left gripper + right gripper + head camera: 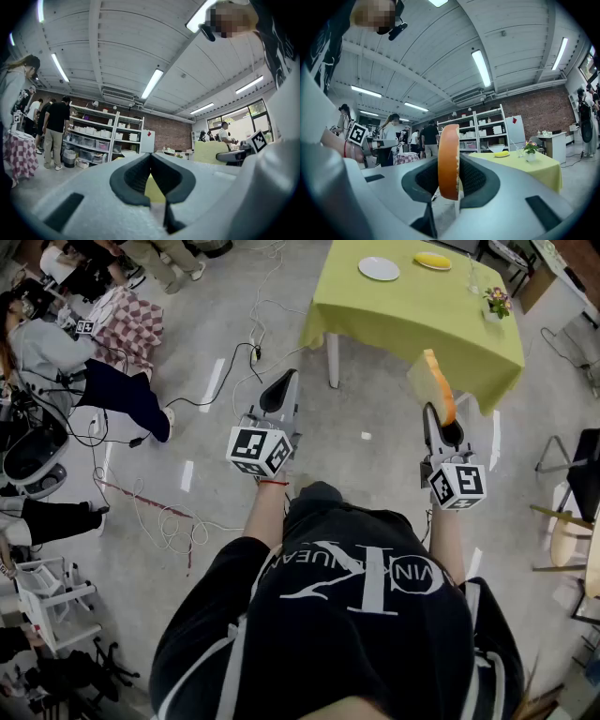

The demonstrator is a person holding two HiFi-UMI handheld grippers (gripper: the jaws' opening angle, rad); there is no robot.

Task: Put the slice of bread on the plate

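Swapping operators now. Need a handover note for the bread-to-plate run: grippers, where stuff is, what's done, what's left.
Left gripper: shut, nothing in it.
Right gripper: shut on the slice of bread, which stands upright, edge-on between the jaws.
White plate: bare, at the far side of the green-clothed table ahead of the person. A yellow dish sits beside it.
Done: bread is gripped and in the air, short of the table.
Left: step up to the table, lay the slice on the plate, open the jaws.
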